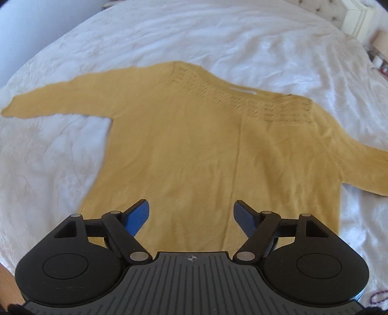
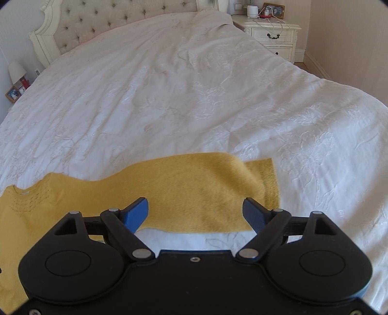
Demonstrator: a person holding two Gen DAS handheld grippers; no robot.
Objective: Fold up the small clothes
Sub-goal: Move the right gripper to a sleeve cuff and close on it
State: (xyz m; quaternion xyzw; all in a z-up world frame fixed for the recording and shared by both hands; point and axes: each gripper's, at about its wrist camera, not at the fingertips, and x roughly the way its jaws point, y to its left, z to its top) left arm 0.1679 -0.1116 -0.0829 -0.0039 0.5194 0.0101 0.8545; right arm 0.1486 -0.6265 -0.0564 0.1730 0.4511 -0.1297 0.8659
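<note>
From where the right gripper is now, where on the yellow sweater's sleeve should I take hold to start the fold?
Grip the ribbed cuff of the sleeve, coming straight down from above. The yellow sweater lies flat on the white bedspread, so no edge stands up to catch sideways. The right gripper is open over the sleeve; the cuff lies to its right. Probably pinch across its width.

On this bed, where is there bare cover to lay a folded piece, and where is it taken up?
Bare white bedspread runs from the yellow sweater's right sleeve up to the tufted headboard, and past the cuff toward the nightstand side. A smaller patch lies under the left sleeve. The near middle is taken: the sweater lies spread flat beneath both open grippers.
</note>
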